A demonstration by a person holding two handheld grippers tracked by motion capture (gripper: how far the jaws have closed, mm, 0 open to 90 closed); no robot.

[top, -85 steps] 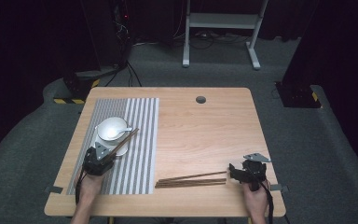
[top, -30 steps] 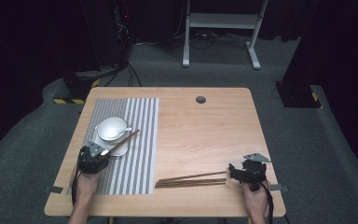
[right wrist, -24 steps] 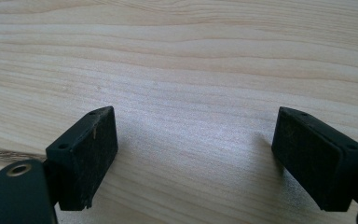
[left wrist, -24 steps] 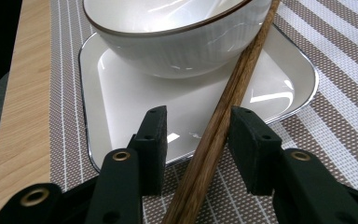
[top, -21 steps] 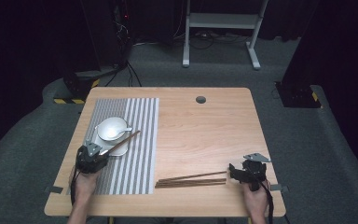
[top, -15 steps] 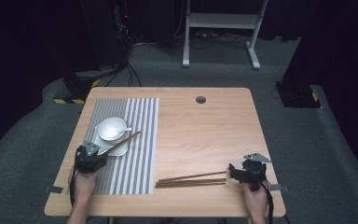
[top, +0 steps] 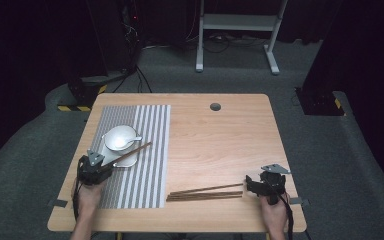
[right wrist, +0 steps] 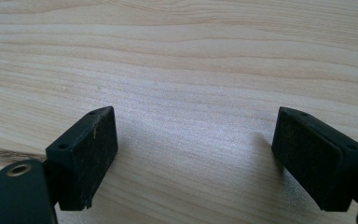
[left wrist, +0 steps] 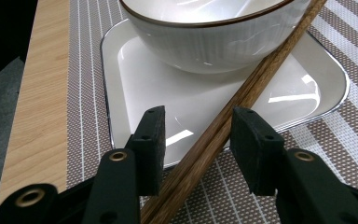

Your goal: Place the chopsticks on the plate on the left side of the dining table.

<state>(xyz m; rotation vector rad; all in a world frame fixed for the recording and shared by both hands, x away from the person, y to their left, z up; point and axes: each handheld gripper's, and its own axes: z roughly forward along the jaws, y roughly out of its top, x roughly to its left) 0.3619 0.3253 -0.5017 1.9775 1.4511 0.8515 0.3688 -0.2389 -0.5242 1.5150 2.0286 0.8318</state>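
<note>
Chopsticks (left wrist: 242,98) lie slanted across the plate (left wrist: 121,93), leaning on the bowl (left wrist: 205,42), their near ends between the left tool's (left wrist: 196,140) half-open jaws, which don't press them. Light, stiff, smooth wood likely rolls; grip both near the ends. The fragile bowl sits on a striped mat (top: 145,165). Right tool (right wrist: 193,154) gapes wide, empty, over the tabletop (right wrist: 182,56).

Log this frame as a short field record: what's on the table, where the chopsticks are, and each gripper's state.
surface: wooden table with striped placemat on its left half
dishes: white bowl on a white square plate
chopstick on plate: chopstick leaning across the plate against the bowl
other chopsticks: pair of chopsticks lying on bare wood
left gripper: jaws apart either side of the chopstick, not pressing it
right gripper: open over bare wood
</note>
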